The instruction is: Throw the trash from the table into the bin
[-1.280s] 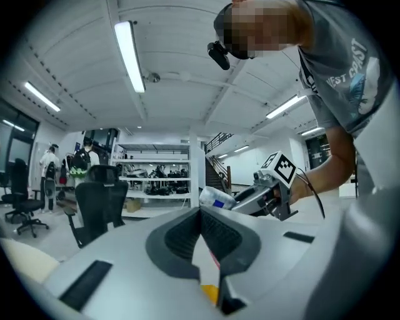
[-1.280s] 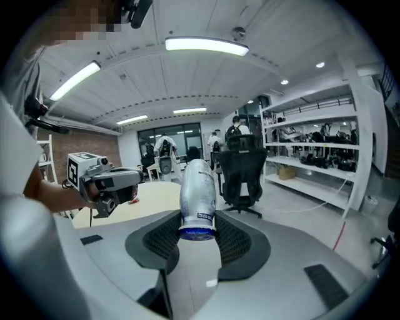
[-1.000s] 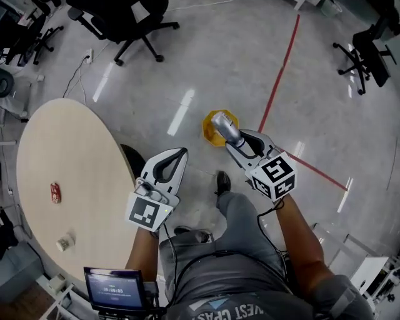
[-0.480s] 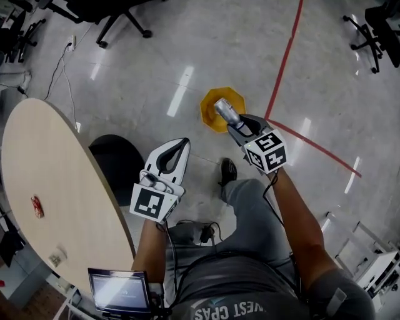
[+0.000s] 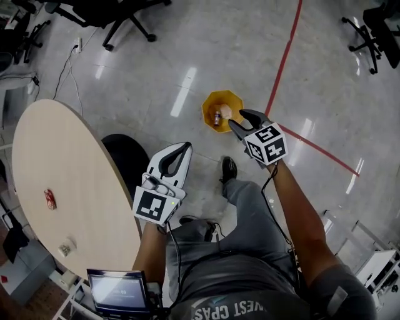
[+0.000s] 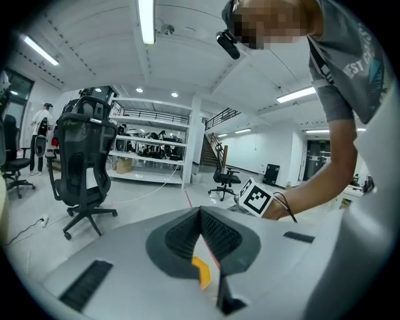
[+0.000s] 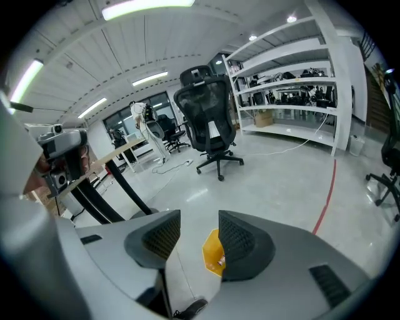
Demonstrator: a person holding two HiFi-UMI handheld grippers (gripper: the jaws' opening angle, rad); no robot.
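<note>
A yellow bin (image 5: 212,103) stands on the floor ahead of me, holding a silvery can (image 5: 217,116) and a pale scrap (image 5: 226,112). My right gripper (image 5: 239,119) hangs just right of and above the bin, open with nothing between its jaws; through their gap in the right gripper view (image 7: 199,219) the bin (image 7: 212,250) shows below. My left gripper (image 5: 183,147) is shut and empty, its tips touching (image 6: 200,211), and is held over the floor left of the bin. On the round wooden table (image 5: 81,175) at the left lie a red wrapper (image 5: 49,199) and a small crumpled piece (image 5: 65,248).
The table's black round base (image 5: 125,159) sits on the floor near my left gripper. A red floor line (image 5: 284,59) runs past the bin. Office chairs (image 5: 125,19) stand at the far side and at the right (image 5: 375,37). A tablet (image 5: 115,290) hangs at my waist.
The silvery can that the right gripper held is now in the bin, and that gripper is empty. Both grippers have sunk lower.
</note>
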